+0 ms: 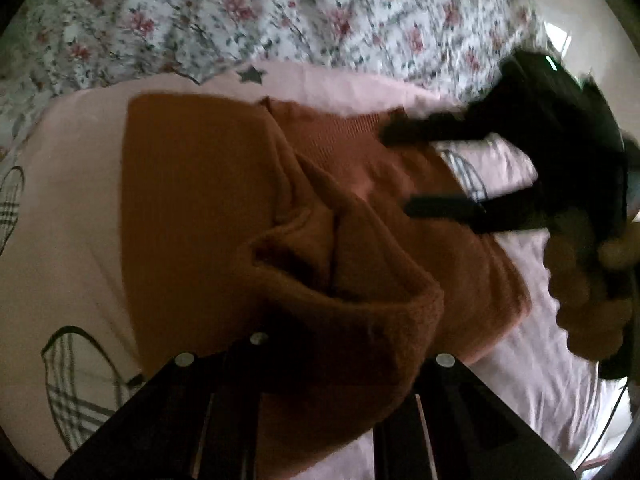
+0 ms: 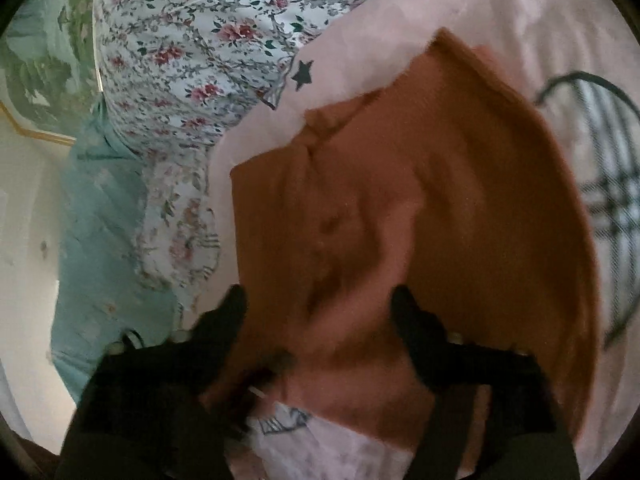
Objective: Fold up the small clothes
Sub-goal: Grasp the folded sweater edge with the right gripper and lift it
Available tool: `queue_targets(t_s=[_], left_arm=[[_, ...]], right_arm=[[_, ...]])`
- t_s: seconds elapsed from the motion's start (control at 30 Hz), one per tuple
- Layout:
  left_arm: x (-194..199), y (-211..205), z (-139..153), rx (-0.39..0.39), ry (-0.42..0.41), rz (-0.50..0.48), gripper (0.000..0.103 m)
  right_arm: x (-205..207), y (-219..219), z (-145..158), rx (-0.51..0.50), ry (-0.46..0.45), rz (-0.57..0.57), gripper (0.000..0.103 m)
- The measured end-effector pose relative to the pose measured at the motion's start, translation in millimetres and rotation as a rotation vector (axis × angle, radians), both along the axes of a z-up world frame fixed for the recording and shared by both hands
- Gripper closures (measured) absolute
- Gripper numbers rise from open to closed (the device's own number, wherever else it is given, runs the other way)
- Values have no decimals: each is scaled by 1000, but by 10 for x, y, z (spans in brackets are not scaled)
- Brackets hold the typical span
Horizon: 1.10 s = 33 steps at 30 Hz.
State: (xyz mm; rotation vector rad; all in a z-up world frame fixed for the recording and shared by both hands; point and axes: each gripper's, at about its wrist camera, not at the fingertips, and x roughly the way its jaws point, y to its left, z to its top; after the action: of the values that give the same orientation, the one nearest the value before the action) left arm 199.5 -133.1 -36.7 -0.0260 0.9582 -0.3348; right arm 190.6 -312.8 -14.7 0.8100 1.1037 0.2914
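Note:
A small rust-brown knit garment [image 1: 208,200] lies on a pink bed sheet [image 1: 72,208]. My left gripper [image 1: 308,360] is at the bottom of the left wrist view, shut on a bunched fold of the brown garment, lifted toward the camera. My right gripper [image 1: 404,168] shows in the left wrist view at the right, its two black fingers spread apart over the garment's far edge. In the right wrist view the garment [image 2: 400,208] fills the middle, and the right gripper [image 2: 320,304] is open with the cloth lying between its fingers.
A white floral quilt [image 1: 280,12] lies bunched beyond the garment, also in the right wrist view [image 2: 192,40]. A light blue cloth [image 2: 100,248] hangs at the left. The pink sheet has plaid heart prints [image 1: 76,392] and a small dark star [image 2: 303,74].

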Motion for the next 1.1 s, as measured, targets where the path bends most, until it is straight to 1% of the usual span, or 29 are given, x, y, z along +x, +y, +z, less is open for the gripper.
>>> queue_targets(t_s=[0.1, 0.2, 0.23, 0.27, 0.3, 0.33, 0.4, 0.43, 0.5, 0.57, 0.6, 0.67, 0.7, 0.77, 0.83, 0.93, 1.03, 1.1], left_arm=[[-14, 37, 6, -17, -2, 7, 92], [-51, 56, 30, 3, -12, 3, 92], [-64, 35, 38, 8, -16, 0, 92], [-73, 26, 56, 13, -20, -4, 92], [-87, 11, 84, 21, -23, -11, 92], [-102, -4, 116, 28, -28, -15, 92], [-151, -25, 268, 17, -59, -28, 92], [-164, -32, 347, -3, -73, -39, 91], [-179, -84, 529, -86, -99, -80, 91], [-165, -201, 607, -148, -101, -119, 91], [-134, -308, 605, -172, -90, -141, 91], [-54, -508, 528, -194, -63, -169, 90], [-11, -624, 441, -198, -44, -184, 90], [59, -808, 248, -202, 11, -204, 90], [55, -937, 121, -193, 35, -220, 89], [43, -1004, -2, -173, 56, -223, 89], [46, -1000, -34, -188, 73, -216, 89], [26, -1013, -39, -186, 77, -216, 89]], right_arm=[[251, 148, -143, -20, 29, 41, 25], [494, 406, -273, -28, 31, 115, 27], [561, 493, -302, -46, 28, 138, 37], [632, 587, -327, -89, 32, 164, 61], [688, 661, -322, -132, 34, 184, 76], [715, 705, -277, -160, 21, 195, 86], [688, 713, -29, -171, -59, 202, 88], [625, 671, 167, -165, -121, 200, 88], [507, 538, 431, -159, -197, 192, 88], [386, 318, 622, -172, -235, 163, 88], [344, 198, 654, -186, -232, 146, 88], [258, -83, 601, -241, -196, 108, 88], [218, -186, 541, -254, -176, 94, 88], [169, -394, 375, -273, -121, 61, 88], [140, -535, 227, -299, -84, 50, 88], [131, -647, 94, -283, -65, 50, 88], [148, -623, 46, -309, -66, 74, 88], [132, -643, 23, -307, -66, 72, 88]])
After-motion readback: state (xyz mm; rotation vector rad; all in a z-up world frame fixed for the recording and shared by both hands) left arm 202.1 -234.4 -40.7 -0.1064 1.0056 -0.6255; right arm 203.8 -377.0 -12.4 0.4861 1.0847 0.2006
